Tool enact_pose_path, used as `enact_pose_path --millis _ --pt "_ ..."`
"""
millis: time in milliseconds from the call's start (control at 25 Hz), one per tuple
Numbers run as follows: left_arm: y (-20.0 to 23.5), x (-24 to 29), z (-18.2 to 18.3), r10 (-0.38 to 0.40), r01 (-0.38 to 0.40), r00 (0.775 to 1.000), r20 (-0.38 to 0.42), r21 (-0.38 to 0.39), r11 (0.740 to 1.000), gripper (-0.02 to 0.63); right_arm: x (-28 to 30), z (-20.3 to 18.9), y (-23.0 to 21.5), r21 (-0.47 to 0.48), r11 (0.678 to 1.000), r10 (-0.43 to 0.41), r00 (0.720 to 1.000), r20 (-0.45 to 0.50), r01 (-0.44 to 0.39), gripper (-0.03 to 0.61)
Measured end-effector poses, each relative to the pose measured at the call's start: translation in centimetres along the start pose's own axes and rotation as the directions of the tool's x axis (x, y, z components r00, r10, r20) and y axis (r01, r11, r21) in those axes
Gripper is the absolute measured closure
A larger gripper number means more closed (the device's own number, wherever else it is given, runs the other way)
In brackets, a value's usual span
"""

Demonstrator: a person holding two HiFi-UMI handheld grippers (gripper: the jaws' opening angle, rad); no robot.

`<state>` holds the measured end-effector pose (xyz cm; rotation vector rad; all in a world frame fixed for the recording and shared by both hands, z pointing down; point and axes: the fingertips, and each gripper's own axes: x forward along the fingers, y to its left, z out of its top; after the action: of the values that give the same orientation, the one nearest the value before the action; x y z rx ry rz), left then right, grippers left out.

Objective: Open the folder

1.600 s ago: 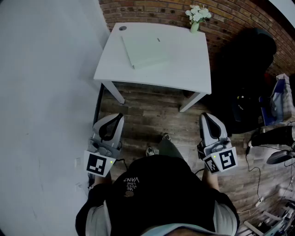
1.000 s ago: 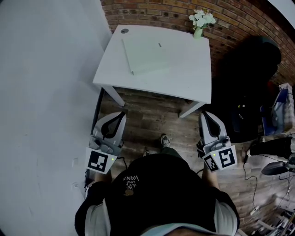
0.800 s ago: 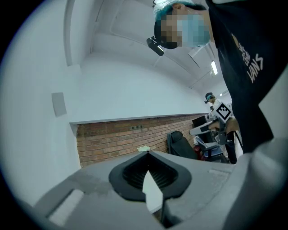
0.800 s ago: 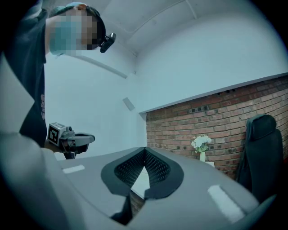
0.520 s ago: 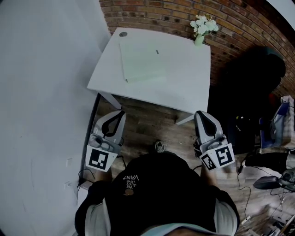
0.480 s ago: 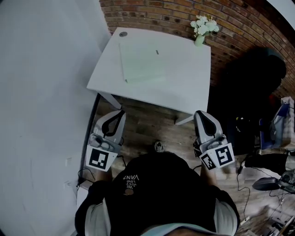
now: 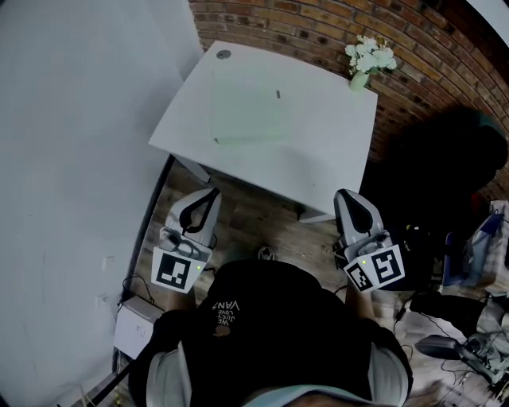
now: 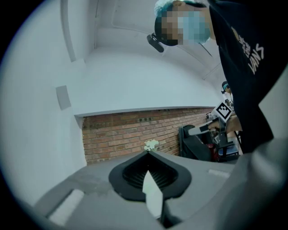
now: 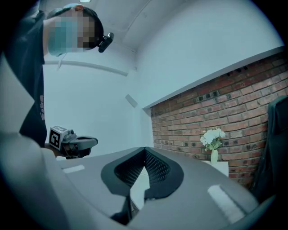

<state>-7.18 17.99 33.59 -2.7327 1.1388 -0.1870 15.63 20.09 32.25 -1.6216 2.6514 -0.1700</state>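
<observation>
Holding the left claw [image 7: 210,193] level over the brown wooden plank floor [image 7: 262,226], just short of the near edge of the white square-topped surface [image 7: 334,151]. Pressing its two tips together at a point, as seen in the left gripper view, with only a thin pale sliver showing behind them; gripping nothing.

Holding the right claw [image 7: 347,195] level as well, its tip showing against the near right corner of the surface in the head view. Meeting tip to tip in the right gripper view, likewise closed and carrying nothing.

Lying flat and closed on the far left part of the surface: pale green flat rectangular folder [image 7: 248,111], a small dark mark near its far right edge. Resting well apart from both claws, neither touching it.

Standing at the far right corner of the surface: small pale vase of white flowers [image 7: 367,60], close against the red brick wall [image 7: 318,20]. Sitting at the far left corner: small round grey cap [image 7: 223,55].

Occupying the right of the head view beside the surface: large black bulky object [image 7: 445,167], detail too dark to tell. Running along the left: plain white wall [image 7: 71,159], with a white box [image 7: 135,326] at its foot.
</observation>
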Motion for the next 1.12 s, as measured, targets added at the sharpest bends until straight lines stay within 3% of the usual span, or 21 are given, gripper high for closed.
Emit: enact_pose_path --millis 400,720,1120 --pt "0.2 1.8 -3.3 0.012 -0.014 0.993 -0.114 -0.017 1.0 0.614 3.4 -1.7 -1.4 0.087 0.995 0.044 0.999 -0.017 -0.042 0.578" --pt "3.4 5.7 -4.1 -0.054 0.051 0.994 -0.091 -0.04 0.998 0.614 7.2 -2.4 -2.1 0.096 0.995 -0.003 0.999 -0.041 0.007 0.578" --pt "8.4 9.9 -4.9 -0.193 0.192 0.979 -0.058 -0.023 0.981 0.614 13.0 -2.0 -2.1 0.101 0.99 -0.095 0.995 -0.027 0.098 0.578"
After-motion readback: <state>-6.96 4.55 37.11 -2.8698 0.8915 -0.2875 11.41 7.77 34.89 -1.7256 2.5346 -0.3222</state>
